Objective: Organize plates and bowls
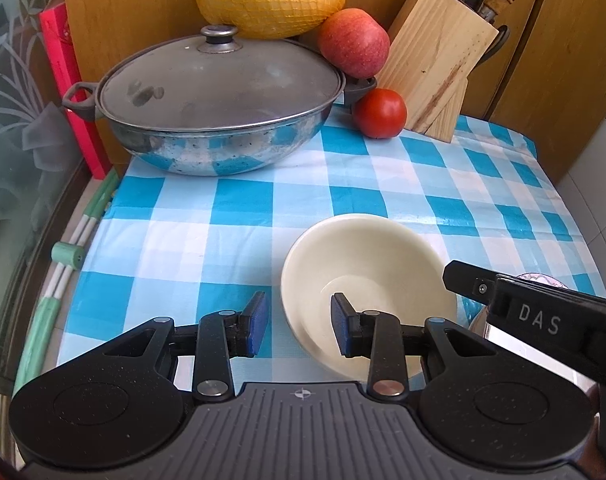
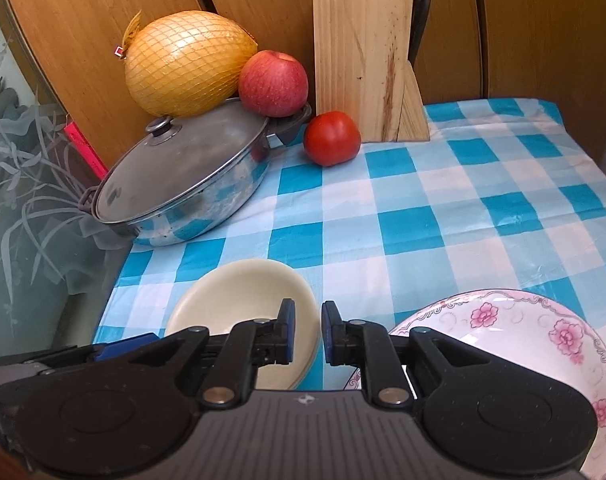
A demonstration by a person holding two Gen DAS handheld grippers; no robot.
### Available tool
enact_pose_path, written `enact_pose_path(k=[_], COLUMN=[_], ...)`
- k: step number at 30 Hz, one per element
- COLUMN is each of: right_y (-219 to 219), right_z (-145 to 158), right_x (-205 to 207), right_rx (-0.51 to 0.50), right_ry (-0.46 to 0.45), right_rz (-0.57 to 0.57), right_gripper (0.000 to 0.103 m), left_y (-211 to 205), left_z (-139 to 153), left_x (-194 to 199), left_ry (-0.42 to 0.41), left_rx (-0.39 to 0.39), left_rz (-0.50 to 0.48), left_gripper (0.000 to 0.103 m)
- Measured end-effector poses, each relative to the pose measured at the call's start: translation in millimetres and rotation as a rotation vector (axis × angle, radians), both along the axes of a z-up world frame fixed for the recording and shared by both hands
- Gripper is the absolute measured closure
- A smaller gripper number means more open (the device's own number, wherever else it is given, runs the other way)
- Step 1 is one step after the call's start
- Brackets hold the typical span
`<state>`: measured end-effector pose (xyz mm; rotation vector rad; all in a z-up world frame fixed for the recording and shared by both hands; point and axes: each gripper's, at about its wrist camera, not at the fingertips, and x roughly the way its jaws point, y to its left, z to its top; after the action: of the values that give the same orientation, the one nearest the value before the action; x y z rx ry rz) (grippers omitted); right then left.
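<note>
A: Where are the dishes?

B: The cream bowl (image 1: 367, 280) sits tilted on the checked cloth (image 1: 223, 216), nothing in it. The floral bowl (image 2: 515, 344) stands just to its right, near the table's front edge; what shows of its inside is bare too.

A: And the claws?

B: The left gripper (image 1: 299, 326) has its jaws partly open around the cream bowl's near rim, one pad outside the wall and one inside. The pads stand clear of the wall, so nothing is gripped. The right gripper (image 2: 307, 330) has its jaws narrow, a slim gap between the pads, holding nothing. It hangs over the strip of cloth between the two bowls.

A: Other containers?

B: A steel pot (image 1: 219, 136) at the back left, lid (image 1: 219, 80) on, so its contents are hidden. A netted pomelo (image 2: 187, 64) and an apple (image 2: 273, 82) rest against it; a tomato (image 2: 331, 138) lies on the cloth beside it. The knife block (image 2: 363, 64) holds several handles.
</note>
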<state>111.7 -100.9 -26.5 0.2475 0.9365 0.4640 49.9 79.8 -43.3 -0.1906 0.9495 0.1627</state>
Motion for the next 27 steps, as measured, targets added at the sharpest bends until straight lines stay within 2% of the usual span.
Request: enact_pose_path(k=[4,8,11,15,17,19,21,25,27], right_y=[1,4,8,14,16,19,21,23,26], right_z=[-5,-12,-17,-24,-26,-27,-27,-25,-21], right_x=[4,10,13,16,16,15,15,13,9], right_rx=[-0.01,-0.009,-0.006,-0.01,0.003,-0.007,-0.001,0.031,0.037], right_ry=[0.017,0.04,0.061,0.103,0.111,0.102,0.106,0.121,0.118], right_rz=[-0.002,0.003,0.018,0.038,0.051,0.058,0.065,0.083,0.101], right_gripper=[0.086,0.083,0.082,0.082,0.082,0.083,0.089,0.089,0.089], left_y=[2,3,1,-1,3,7,10,12,15], left_z=[-1,-5,-8,-15,-19,-22,-26,-24,-20], left_x=[-1,0,3,6,8,10,12,7,2], left_ry=[0.0,0.009,0.017,0.045,0.06,0.072,0.089,0.085,0.072], left_rx=[0.001,-0.034,-0.052,-0.034,-0.05,-0.069,-0.085,-0.061,-0.065], left_rz=[0.005,-0.005,-0.018,-0.02,-0.011,-0.002,-0.002,0.0,-0.004], left_gripper=[0.057,0.052,0.052,0.053,0.055,0.067,0.073,0.072,0.068])
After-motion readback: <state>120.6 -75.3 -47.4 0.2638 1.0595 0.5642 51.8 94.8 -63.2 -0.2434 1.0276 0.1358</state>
